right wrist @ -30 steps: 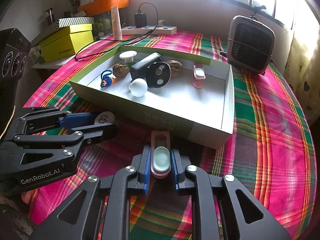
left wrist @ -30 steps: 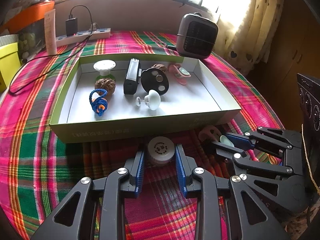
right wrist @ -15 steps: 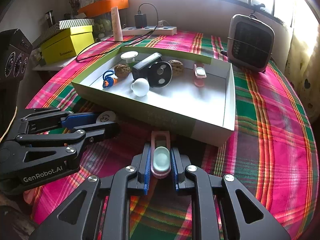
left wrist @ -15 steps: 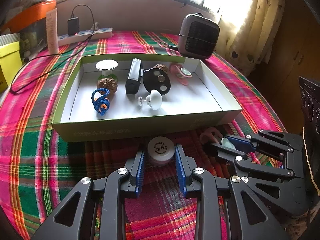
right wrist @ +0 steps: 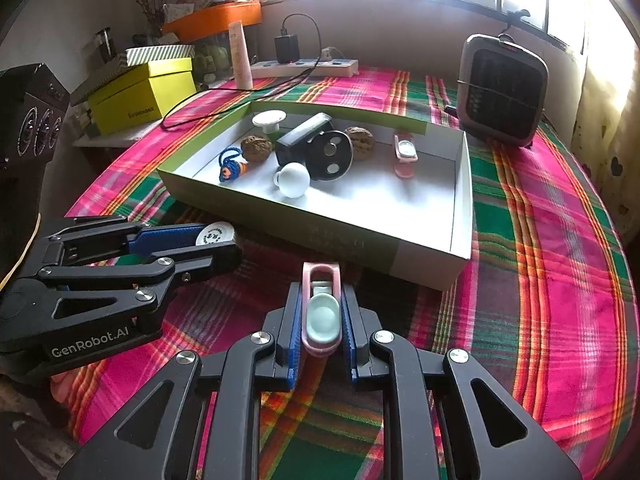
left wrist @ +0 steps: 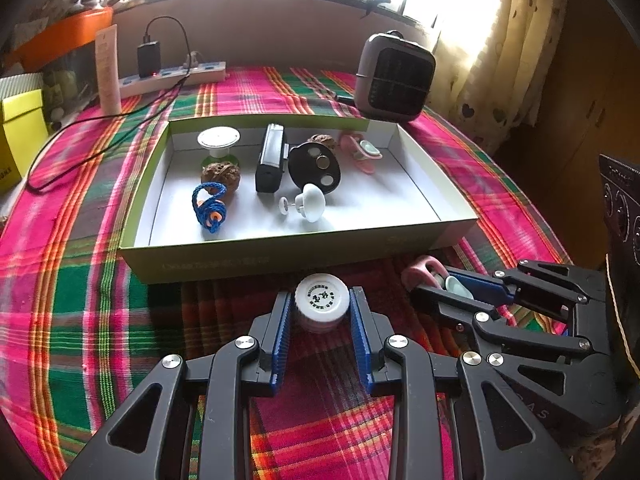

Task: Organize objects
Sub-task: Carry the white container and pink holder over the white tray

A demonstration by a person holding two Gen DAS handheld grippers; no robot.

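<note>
My left gripper (left wrist: 322,305) is shut on a small round white jar (left wrist: 322,298) with a printed lid, just above the plaid cloth in front of the green box (left wrist: 248,262). From the right wrist view the left gripper (right wrist: 224,240) holds that jar (right wrist: 215,234) at the box's near left corner. My right gripper (right wrist: 322,300) is shut on a pink clip with a pale green pad (right wrist: 322,316), close to the box's near wall (right wrist: 352,242). The left wrist view shows the right gripper (left wrist: 430,284) with the clip (left wrist: 422,274) beside the jar.
The box's white inside holds a white spool (left wrist: 218,138), a walnut (left wrist: 220,174), a blue cord (left wrist: 208,208), a black device (left wrist: 272,158), a black disc (left wrist: 316,168), a white knob (left wrist: 312,208) and a second pink clip (left wrist: 362,152). A heater (left wrist: 394,78) and power strip (left wrist: 172,76) stand behind.
</note>
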